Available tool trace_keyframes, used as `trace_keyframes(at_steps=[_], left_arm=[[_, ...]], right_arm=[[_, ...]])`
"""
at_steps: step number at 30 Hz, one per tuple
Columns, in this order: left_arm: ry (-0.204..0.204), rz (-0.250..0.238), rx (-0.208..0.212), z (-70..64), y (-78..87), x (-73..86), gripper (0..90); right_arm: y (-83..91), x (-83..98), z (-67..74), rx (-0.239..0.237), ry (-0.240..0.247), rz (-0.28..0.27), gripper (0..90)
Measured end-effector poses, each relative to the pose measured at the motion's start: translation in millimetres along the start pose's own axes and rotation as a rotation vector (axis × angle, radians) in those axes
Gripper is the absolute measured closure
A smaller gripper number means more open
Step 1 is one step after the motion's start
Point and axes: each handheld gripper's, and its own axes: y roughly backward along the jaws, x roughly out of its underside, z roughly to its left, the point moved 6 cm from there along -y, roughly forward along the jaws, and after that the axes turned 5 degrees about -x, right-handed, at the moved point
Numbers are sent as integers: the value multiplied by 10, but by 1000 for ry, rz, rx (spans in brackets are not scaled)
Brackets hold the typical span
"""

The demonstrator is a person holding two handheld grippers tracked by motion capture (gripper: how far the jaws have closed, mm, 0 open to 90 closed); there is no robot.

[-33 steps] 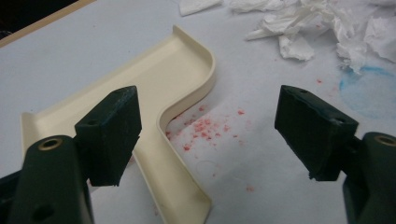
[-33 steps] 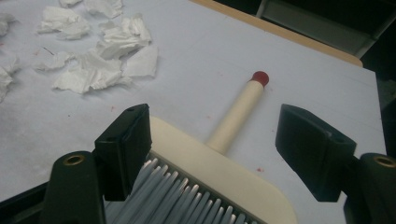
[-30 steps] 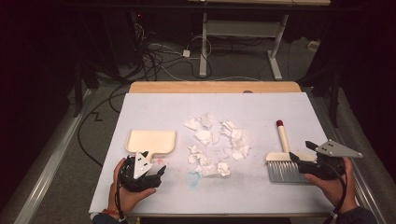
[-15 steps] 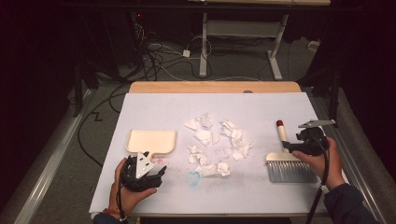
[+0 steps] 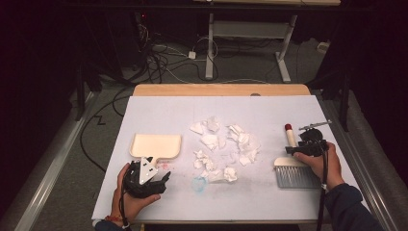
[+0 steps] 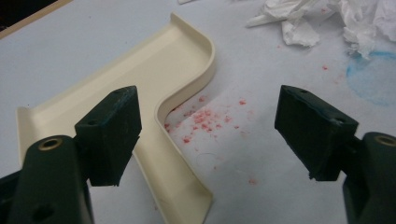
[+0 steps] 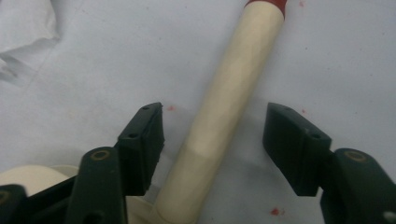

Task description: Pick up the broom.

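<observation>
Left of the crumpled white paper scraps [image 5: 223, 147] lies a smooth cream plastic dustpan [image 5: 155, 145]; the left gripper [image 5: 144, 177] sits just below it, fingers [image 6: 109, 133] wide apart. Right of the scraps, the brush [image 5: 293, 163] has a round cream handle, red tip and grey bristles; the right gripper's [image 5: 308, 144] fingers [image 7: 142, 147] have just been closing, straddling the handle without touching.
</observation>
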Motion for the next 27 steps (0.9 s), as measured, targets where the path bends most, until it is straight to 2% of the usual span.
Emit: trace_keyframes(at_steps=[4,5,8,13,17,19,23,27], left_arm=[[-6,7,1,-12,-13,-4,217],[-11,11,0,-13,-18,-5,217],[-15,10,2,-28,-25,-25,217],[-27,11,9,-53,-48,-39,217],[-27,15,16,-57,-66,-43,217],[-29,16,20,-69,-76,-51,217],[-27,17,26,-80,-82,-62,217],[-10,-8,31,-99,-59,-124,217]], right_arm=[[-8,-9,-2,8,8,2,539],[-8,-17,-5,8,-7,-2,575],[-21,-34,12,26,-20,-2,596],[-22,-34,22,24,-24,-10,637],[-25,-39,8,29,-31,-22,714],[-27,-46,16,33,-15,-19,716],[-20,-38,7,22,-24,-34,716],[91,-78,33,-5,-8,-111,719]])
